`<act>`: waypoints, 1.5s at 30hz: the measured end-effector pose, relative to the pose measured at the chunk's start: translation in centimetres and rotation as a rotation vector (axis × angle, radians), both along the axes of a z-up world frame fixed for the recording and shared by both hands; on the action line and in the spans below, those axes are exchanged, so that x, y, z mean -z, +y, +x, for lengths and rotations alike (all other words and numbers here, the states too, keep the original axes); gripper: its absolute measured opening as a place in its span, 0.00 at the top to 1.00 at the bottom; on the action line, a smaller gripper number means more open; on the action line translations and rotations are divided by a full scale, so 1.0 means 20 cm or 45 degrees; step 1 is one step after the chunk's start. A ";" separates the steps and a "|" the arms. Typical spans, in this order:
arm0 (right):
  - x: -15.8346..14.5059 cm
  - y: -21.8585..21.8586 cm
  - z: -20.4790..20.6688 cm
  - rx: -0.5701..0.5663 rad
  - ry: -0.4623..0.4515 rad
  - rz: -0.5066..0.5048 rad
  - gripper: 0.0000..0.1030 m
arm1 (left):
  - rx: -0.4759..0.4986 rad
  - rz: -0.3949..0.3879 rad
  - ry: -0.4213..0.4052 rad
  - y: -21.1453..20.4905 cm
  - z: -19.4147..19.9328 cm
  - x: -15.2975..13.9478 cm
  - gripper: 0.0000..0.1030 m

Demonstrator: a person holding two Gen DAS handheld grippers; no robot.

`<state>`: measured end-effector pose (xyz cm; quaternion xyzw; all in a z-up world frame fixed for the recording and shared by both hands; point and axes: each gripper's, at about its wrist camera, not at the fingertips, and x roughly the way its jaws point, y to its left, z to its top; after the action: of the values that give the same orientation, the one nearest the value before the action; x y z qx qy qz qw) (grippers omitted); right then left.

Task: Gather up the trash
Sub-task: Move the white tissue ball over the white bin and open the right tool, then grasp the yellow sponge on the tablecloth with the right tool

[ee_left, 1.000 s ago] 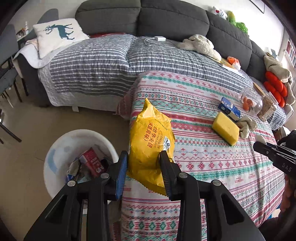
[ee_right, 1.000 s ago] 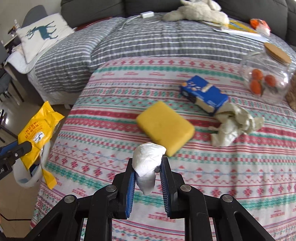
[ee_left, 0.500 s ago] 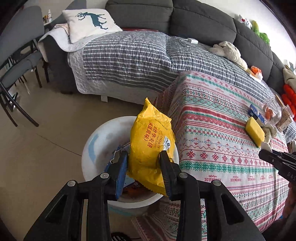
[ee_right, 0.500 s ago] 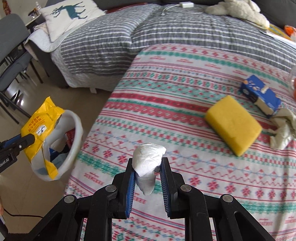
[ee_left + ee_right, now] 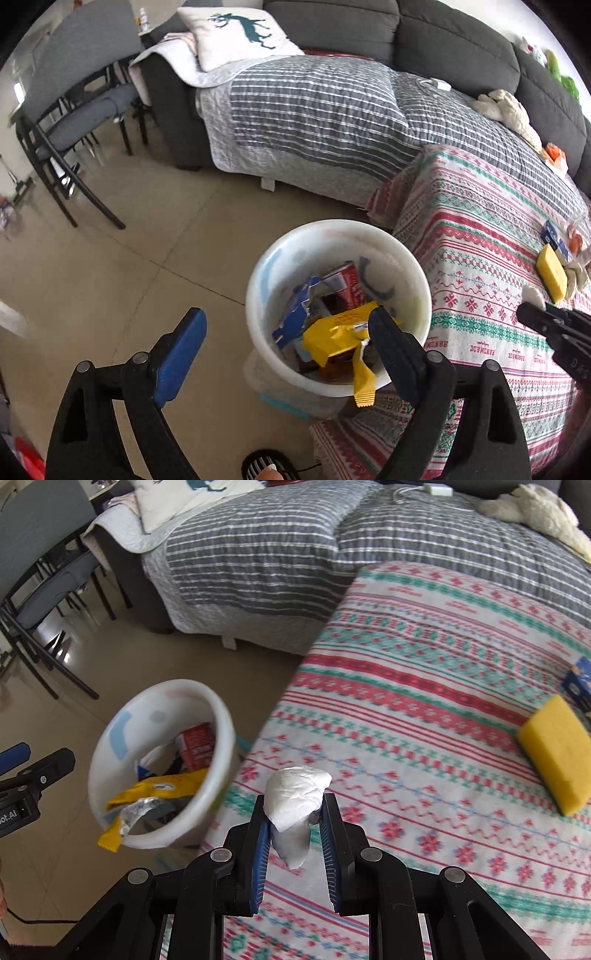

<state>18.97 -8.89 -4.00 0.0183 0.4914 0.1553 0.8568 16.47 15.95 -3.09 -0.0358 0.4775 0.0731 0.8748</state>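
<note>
Left wrist view: our left gripper point(image 5: 284, 332), jaws just opened wide, hangs empty over the bin point(image 5: 417, 273), yellow wrapper point(image 5: 338, 334) draped across its rim; our right gripper point(image 5: 293, 834) pinches a white wad point(image 5: 295, 799) above the tablecloth point(image 5: 424, 686) edge.

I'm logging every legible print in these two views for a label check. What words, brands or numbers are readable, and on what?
"HANDMADE", upside down, repeated along the hem of the red and green patterned tablecloth.
"ot.AI", cut off by the frame edge, on the black left gripper body.
Print on the yellow snack wrapper, the red packet in the white round bin and the blue carton: too blurred to read.
</note>
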 end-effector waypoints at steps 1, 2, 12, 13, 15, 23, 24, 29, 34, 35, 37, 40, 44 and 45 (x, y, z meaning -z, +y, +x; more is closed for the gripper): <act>0.01 0.03 0.01 -0.011 0.005 0.002 0.77 | -0.013 -0.010 0.002 0.02 -0.01 0.00 0.11; 0.02 0.07 0.02 -0.020 0.010 0.004 0.77 | -0.025 -0.017 0.002 0.05 -0.01 0.00 0.11; 0.09 0.34 0.14 -0.096 0.040 0.039 0.76 | -0.091 0.036 -0.005 0.21 -0.07 0.00 0.11; 0.10 0.35 0.15 -0.099 0.042 0.040 0.76 | -0.095 0.036 0.001 0.22 -0.08 0.00 0.11; 0.10 0.38 0.16 -0.101 0.046 0.038 0.75 | -0.104 0.032 0.014 0.24 -0.07 0.01 0.11; 0.09 0.41 0.19 -0.076 0.060 0.114 0.41 | -0.122 0.005 0.033 0.29 -0.07 0.03 0.11; 0.09 0.41 0.19 -0.075 0.055 0.112 0.41 | -0.121 -0.002 0.035 0.29 -0.08 0.03 0.11; 0.06 0.36 0.17 -0.063 0.047 0.092 0.37 | -0.116 -0.013 0.034 0.28 -0.08 0.03 0.11; 0.05 0.25 0.13 -0.027 0.035 0.066 0.32 | -0.089 -0.013 0.024 0.24 -0.08 0.01 0.11; 0.04 0.23 0.12 -0.021 0.031 0.059 0.31 | -0.082 -0.010 0.023 0.22 -0.08 0.01 0.11; 0.03 0.17 0.10 -0.009 0.021 0.042 0.29 | -0.069 -0.006 0.022 0.20 -0.08 0.01 0.11; 0.01 0.08 0.06 0.004 0.002 0.011 0.28 | -0.050 -0.003 0.023 0.15 -0.07 0.00 0.11; -0.01 -0.06 0.02 0.040 -0.015 -0.036 0.23 | -0.022 -0.004 0.029 0.09 -0.07 -0.01 0.11; -0.01 -0.10 0.01 0.053 -0.014 -0.048 0.23 | -0.010 -0.005 0.031 0.07 -0.07 -0.01 0.11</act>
<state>19.22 -10.91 -3.78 0.0116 0.4888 0.1282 0.8628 15.05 17.33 -2.86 -0.0385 0.4882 0.0761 0.8686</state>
